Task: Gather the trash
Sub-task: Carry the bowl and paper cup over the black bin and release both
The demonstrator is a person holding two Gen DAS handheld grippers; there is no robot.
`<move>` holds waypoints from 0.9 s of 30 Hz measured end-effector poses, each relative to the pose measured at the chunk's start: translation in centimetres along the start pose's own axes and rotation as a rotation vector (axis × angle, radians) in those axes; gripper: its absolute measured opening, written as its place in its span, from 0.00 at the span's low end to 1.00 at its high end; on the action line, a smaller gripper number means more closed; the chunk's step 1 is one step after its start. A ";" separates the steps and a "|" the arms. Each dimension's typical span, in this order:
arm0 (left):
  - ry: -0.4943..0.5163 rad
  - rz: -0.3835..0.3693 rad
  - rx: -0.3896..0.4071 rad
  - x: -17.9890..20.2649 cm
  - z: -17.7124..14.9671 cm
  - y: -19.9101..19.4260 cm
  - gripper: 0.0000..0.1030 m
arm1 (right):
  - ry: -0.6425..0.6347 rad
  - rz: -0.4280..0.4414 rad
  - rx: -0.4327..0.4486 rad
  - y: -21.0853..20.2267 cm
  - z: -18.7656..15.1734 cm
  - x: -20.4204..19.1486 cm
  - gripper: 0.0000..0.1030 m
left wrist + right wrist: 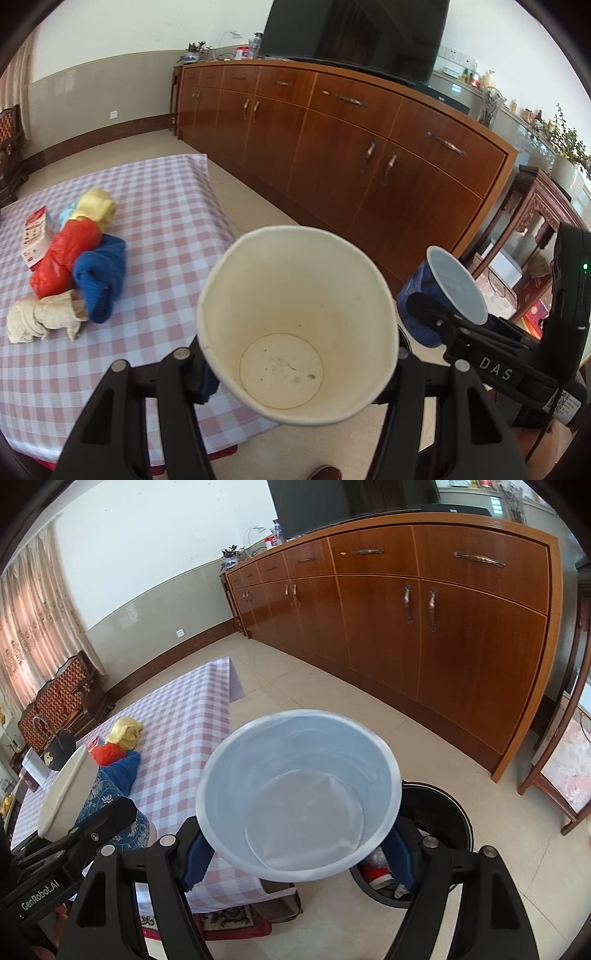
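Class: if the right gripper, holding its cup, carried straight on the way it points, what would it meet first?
Probably the black bin on the floor just beyond the right gripper and its cup; depth is unclear.

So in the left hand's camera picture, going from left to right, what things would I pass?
Red-and-white packet → red bundle → blue cloth → white paper cup held in the left gripper → blue cup in the right gripper.
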State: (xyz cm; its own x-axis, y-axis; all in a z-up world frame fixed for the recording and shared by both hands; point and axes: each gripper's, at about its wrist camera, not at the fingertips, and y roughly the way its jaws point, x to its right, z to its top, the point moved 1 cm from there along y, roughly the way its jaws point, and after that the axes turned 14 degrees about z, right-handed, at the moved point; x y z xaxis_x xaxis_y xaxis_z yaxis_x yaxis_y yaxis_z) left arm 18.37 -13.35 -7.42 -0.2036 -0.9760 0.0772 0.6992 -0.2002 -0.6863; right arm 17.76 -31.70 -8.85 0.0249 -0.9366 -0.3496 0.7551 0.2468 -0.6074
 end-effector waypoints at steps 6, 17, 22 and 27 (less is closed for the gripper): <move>0.056 -0.067 -0.043 4.8 -0.5 1.7 0.59 | 0.089 -0.071 0.014 -2.2 -0.9 5.6 0.77; 0.125 -0.094 -0.154 11.1 -2.6 7.3 0.59 | 0.245 -0.150 -0.044 -1.7 -3.5 14.8 0.77; 0.142 -0.074 -0.209 12.6 -3.7 10.2 0.59 | 0.300 -0.164 -0.087 0.2 -4.2 17.9 0.77; 0.157 -0.072 -0.252 13.9 -4.4 12.6 0.59 | 0.349 -0.175 -0.119 2.3 -4.5 20.2 0.77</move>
State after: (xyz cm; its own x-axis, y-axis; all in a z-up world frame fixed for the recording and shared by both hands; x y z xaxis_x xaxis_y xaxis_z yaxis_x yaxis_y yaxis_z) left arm 21.29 -29.08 -18.19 -0.3637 -0.9310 0.0324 0.4912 -0.2212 -0.8425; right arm 16.99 -48.97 -20.53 -0.3361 -0.8315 -0.4423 0.6469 0.1375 -0.7501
